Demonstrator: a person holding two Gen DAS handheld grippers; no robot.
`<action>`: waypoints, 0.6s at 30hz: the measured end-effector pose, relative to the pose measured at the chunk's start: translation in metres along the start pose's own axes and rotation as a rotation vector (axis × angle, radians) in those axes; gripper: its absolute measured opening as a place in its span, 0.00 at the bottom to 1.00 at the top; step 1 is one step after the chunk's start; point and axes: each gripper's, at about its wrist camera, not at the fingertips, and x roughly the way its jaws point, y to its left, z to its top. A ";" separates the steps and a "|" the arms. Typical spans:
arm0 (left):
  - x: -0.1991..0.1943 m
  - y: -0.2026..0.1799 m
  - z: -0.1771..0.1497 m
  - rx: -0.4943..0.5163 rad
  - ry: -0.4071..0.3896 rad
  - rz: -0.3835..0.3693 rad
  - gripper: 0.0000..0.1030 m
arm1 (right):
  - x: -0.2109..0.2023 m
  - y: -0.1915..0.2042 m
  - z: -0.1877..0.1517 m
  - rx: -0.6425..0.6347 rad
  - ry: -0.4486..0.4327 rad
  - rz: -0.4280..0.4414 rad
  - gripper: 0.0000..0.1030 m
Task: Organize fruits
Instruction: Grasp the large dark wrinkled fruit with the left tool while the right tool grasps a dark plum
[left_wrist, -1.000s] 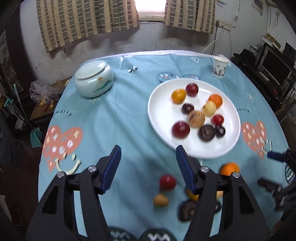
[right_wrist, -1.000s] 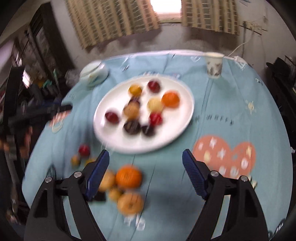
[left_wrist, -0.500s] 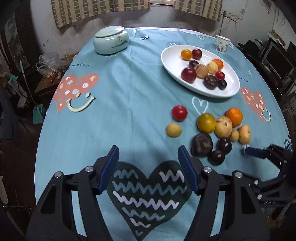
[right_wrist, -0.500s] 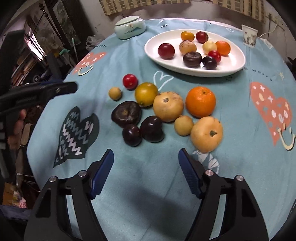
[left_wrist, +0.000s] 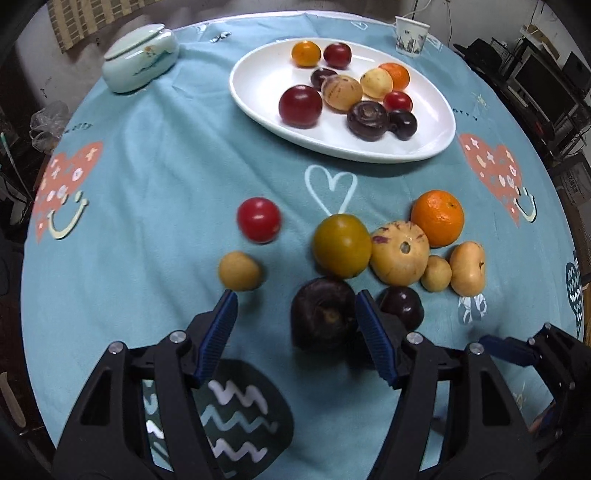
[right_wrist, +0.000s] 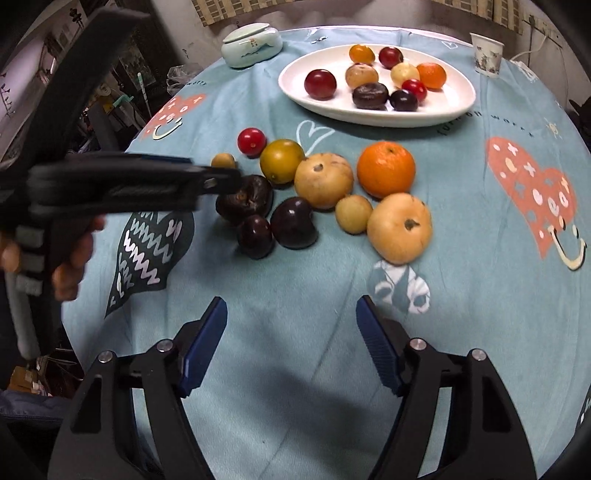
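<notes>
Hovering with jaws apart around the wrinkled dark purple round fruit (left_wrist: 323, 314) at lower centre of the blue-clothed surface (left_wrist: 155, 177), the left hand-held gripper (left_wrist: 295, 332) should squeeze its broad sides gently, since it looks soft and bruisable.

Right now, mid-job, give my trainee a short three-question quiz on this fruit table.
1. True or false: the left gripper is shut on the big dark fruit.
2. How many fruits lie on the white plate?
3. Which fruit touches the orange on the cloth: A) red tomato, B) speckled tan fruit, C) small tan fruit?

Key:
1. False: it is open, with the fruit only partly between its fingers.
2. Nine.
3. B.
</notes>
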 end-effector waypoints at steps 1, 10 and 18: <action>0.004 -0.001 0.001 0.000 0.010 0.005 0.66 | 0.000 -0.001 -0.001 0.002 0.000 0.001 0.71; 0.001 0.009 -0.005 -0.016 0.011 -0.033 0.41 | 0.009 0.010 0.008 0.004 -0.003 0.063 0.67; -0.034 0.065 -0.025 -0.120 -0.039 -0.004 0.41 | 0.041 0.027 0.032 0.024 0.017 0.075 0.50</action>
